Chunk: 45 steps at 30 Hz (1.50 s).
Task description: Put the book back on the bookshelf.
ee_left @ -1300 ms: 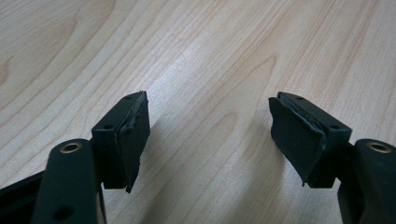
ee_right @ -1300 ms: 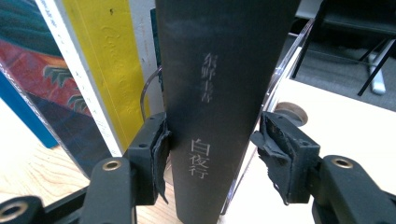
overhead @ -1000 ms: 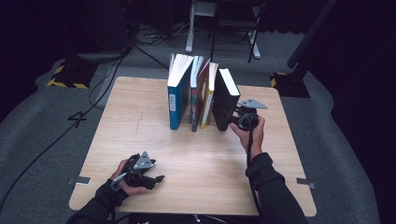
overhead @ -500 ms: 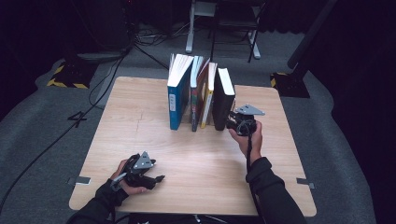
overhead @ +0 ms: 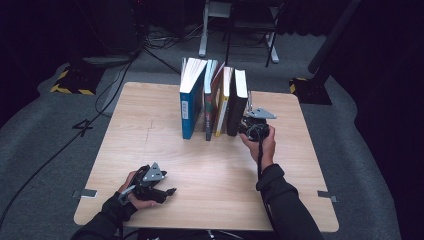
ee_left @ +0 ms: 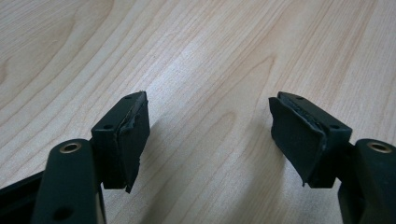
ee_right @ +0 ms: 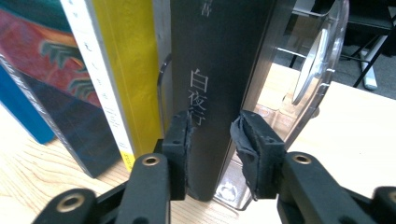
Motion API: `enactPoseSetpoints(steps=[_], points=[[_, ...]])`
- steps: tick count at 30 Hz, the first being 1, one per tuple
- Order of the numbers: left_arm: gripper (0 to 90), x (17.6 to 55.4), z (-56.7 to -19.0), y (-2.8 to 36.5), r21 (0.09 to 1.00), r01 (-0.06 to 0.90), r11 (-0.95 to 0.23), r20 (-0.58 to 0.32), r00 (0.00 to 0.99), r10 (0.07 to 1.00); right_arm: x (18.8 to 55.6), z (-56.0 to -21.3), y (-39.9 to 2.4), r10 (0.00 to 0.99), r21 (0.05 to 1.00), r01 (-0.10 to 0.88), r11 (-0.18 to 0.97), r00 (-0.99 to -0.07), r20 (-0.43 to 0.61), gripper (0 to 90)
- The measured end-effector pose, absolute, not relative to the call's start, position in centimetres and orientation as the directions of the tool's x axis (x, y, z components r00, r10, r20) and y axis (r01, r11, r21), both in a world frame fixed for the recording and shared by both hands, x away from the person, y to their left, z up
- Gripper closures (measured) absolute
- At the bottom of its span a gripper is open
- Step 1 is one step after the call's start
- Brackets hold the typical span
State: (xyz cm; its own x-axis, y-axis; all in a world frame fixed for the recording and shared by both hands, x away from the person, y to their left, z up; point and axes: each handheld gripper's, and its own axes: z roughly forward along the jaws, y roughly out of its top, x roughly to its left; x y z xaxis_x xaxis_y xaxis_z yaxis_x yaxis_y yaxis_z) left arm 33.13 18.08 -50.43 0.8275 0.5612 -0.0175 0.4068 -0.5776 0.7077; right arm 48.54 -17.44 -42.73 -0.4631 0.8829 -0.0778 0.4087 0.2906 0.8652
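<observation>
The left gripper rests on the desk at its near left, fingers spread wide around bare wood. In the standing row, the rightmost black book is pinched at its spine by the right gripper, whose fingers have just been closing.

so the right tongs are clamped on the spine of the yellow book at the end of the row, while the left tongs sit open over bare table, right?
Not the yellow one. The right gripper view shows the right tongs closing on the black book at the end of the row; the yellow book stands next to it. The left tongs are indeed open over the bare table.
</observation>
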Motion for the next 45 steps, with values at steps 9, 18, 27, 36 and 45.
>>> enactPoseSetpoints(steps=[9,18,27,36,45], points=[[28.3,33.1,-50.4,18.1,0.708,0.409,-0.576,-0.019,0.826,0.564,49.7,-43.0,-17.5,0.866,0.832,0.452,0.320,-0.497,-0.063,58.2],[28.3,33.2,-50.4,18.1,0.708,0.406,-0.578,-0.020,0.829,0.559,49.6,-42.0,-17.8,0.860,0.835,0.448,0.318,-0.508,-0.055,59.6],[28.2,33.2,-50.4,18.0,0.707,0.407,-0.578,-0.019,0.828,0.560,48.8,-41.0,-18.5,0.824,0.817,0.434,0.380,-0.559,-0.087,53.7],[28.2,33.2,-50.4,18.0,0.707,0.405,-0.580,-0.016,0.829,0.559,48.1,-40.1,-19.2,0.796,0.811,0.410,0.418,-0.595,-0.110,48.0],[28.2,33.2,-50.4,18.0,0.708,0.406,-0.578,-0.016,0.828,0.561,47.1,-39.2,-20.5,0.769,0.802,0.390,0.453,-0.627,-0.130,39.9]])
